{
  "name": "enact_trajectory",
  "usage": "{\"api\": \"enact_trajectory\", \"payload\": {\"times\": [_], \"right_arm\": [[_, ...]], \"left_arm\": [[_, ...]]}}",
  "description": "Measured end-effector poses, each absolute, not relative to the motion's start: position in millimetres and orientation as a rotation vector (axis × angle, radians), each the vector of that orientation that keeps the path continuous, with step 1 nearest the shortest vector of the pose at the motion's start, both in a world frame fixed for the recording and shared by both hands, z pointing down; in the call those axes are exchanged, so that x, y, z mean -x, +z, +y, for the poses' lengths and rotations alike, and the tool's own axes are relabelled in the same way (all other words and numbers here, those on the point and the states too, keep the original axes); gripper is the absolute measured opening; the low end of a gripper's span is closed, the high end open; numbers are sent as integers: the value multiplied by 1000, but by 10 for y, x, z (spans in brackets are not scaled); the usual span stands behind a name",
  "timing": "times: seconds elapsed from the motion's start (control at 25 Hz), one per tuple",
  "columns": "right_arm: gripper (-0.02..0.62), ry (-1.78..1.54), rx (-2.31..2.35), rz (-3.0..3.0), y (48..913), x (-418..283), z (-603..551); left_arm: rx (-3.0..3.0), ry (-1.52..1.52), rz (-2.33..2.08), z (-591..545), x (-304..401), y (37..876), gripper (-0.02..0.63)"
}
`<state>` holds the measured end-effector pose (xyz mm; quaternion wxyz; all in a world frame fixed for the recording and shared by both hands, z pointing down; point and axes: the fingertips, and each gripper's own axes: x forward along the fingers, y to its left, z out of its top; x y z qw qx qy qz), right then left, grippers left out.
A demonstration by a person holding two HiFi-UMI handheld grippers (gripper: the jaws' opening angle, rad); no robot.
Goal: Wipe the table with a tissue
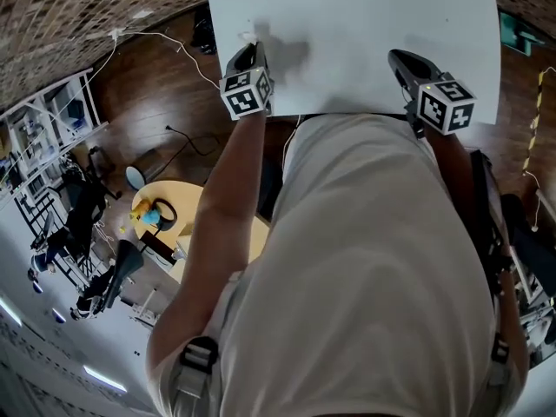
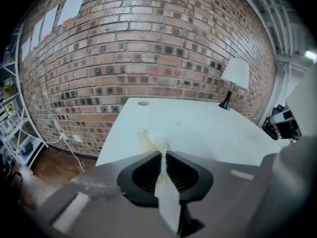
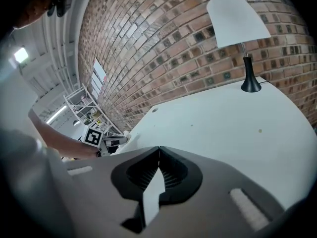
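Note:
The white table (image 1: 365, 33) fills the top of the head view. My left gripper (image 1: 252, 49) hovers over its near left edge, shut on a crumpled white tissue (image 1: 250, 36). In the left gripper view the tissue (image 2: 156, 140) is pinched between the black pads (image 2: 143, 175) and pokes out past the tips of the left gripper (image 2: 163, 155), above the table (image 2: 208, 128). My right gripper (image 1: 401, 59) is over the table's near right edge. In the right gripper view the right gripper (image 3: 159, 150) has its jaws together with nothing between them.
A white-shaded lamp (image 3: 237, 29) stands at the table's far corner by the brick wall (image 2: 148, 48). A small round cable hole (image 2: 143, 103) is at the table's far edge. On the floor to the left are a round yellow table (image 1: 187, 211) and shelves (image 1: 43, 120).

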<state>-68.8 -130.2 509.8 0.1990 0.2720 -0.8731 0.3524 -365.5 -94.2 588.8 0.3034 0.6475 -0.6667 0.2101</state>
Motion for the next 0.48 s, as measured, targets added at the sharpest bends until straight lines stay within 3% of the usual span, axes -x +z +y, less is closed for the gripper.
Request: {"api": "enact_trajectory", "payload": {"times": [0.48], "right_arm": [[9, 968, -879, -2382, 5090, 895, -1188]], "left_arm": [[-1697, 668, -1813, -1483, 4342, 6008, 44]]}}
